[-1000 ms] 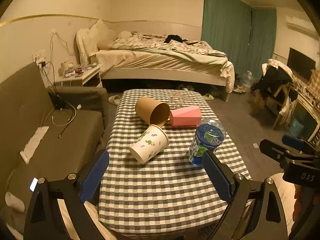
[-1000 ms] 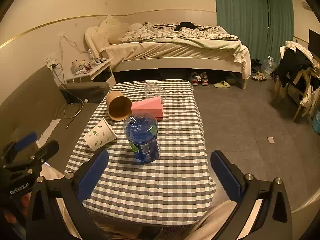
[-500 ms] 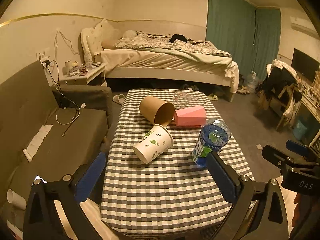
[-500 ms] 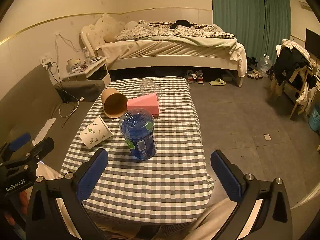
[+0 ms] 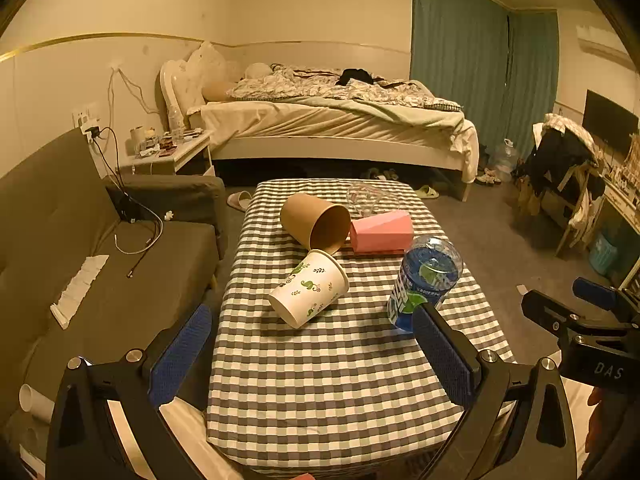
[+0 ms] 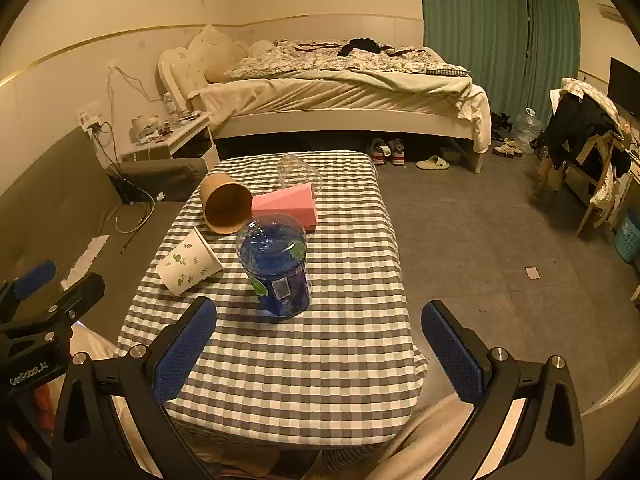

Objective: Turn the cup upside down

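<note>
1. The left tongs [image 5: 310, 354] and the right tongs [image 6: 318, 344] are both spread wide and grip nothing, each hanging above the near edge of the desk [image 5: 340, 380] with its grey-and-white checked cloth. Neither is committed to a target, so my main worry is a wrong pick.
2. Which cup the task means cannot be told. The white paper cup with green leaf print [image 5: 308, 294] lies on its side at the centre of the left wrist view, mouth turned away from the camera; the plain brown paper cup [image 5: 316, 222] lies tipped just behind it, mouth towards the camera.
3. The two cups look to be touching or nearly so at their rims. Lifting the white one carelessly could likely roll or drag the brown one.
4. A cup on its side probably rolls when nudged by one finger first; an uneven close could send it towards the left edge of the desk.
5. Thin paper walls would likely crush under a hard squeeze.
6. The clear plastic cup with blue label [image 6: 276, 268] stands at the centre of the right wrist view, near the white cup. A wide swing while flipping could knock it over.
7. The pink rectangular box [image 5: 382, 232] sits just right of the brown cup, narrowing the space to set anything down there.
</note>
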